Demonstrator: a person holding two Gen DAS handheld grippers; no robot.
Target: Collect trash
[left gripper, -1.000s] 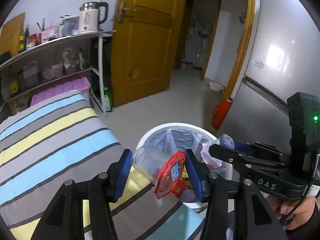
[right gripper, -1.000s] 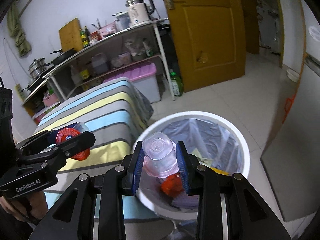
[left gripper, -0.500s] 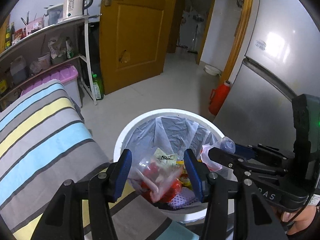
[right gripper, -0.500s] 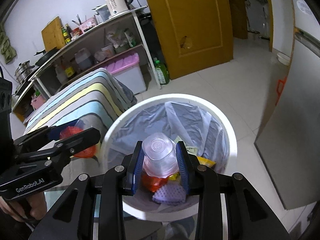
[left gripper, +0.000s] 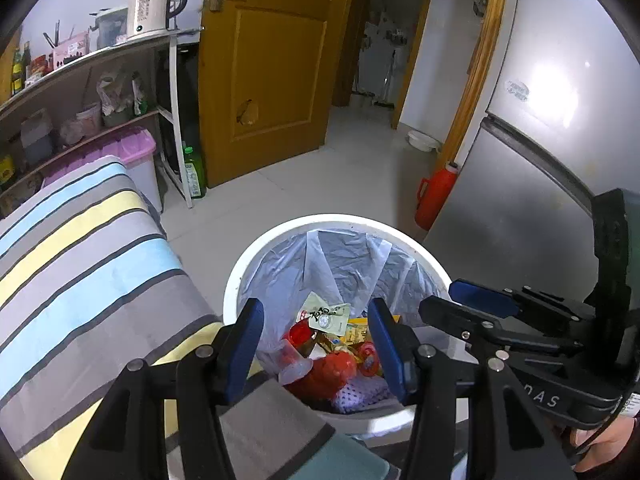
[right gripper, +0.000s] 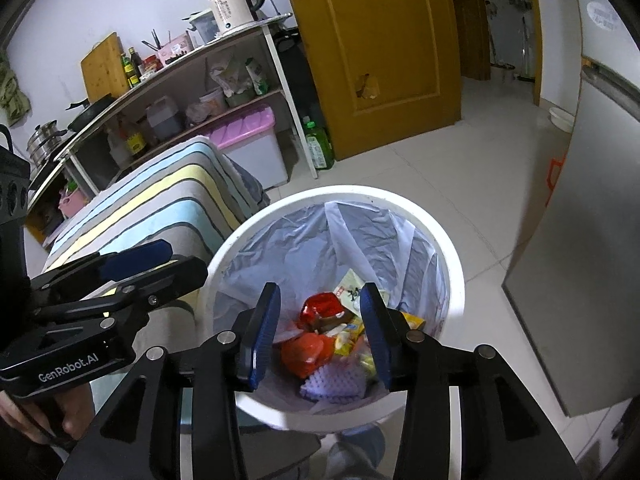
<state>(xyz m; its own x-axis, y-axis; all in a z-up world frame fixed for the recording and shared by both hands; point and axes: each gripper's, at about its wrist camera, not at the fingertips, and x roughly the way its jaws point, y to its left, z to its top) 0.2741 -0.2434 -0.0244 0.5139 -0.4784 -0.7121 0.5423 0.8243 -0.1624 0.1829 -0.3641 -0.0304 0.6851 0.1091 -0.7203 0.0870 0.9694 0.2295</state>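
Inside the white bin [right gripper: 452,276], lined with a pale plastic bag [right gripper: 304,244], the trash [right gripper: 320,336] lies in a loose heap: red wrappers, a yellow packet, a clear cup on its side [left gripper: 294,362] and a purple dotted piece at the bottom. Everything you can see of it is below the rim.

Your left gripper [left gripper: 316,344] hangs over the near edge of the bin with its blue pads spread wide and nothing between them. Your right gripper [right gripper: 320,336] sits directly above the heap, also spread wide and empty. The two tools are close, the right one's fingers crossing just beside the left's.

The main risk, as I judge it, is that closeness: pull either hand back carelessly and the tools may knock together. Lower a finger and you could snag the liner, dragging the bag off the rim or tipping the light bin.

The striped cloth [left gripper: 92,264] on the table edge lies just beside the bin. Catch it with the left gripper on the way out and you could pull it over the opening. Lift both hands straight up before parting them.
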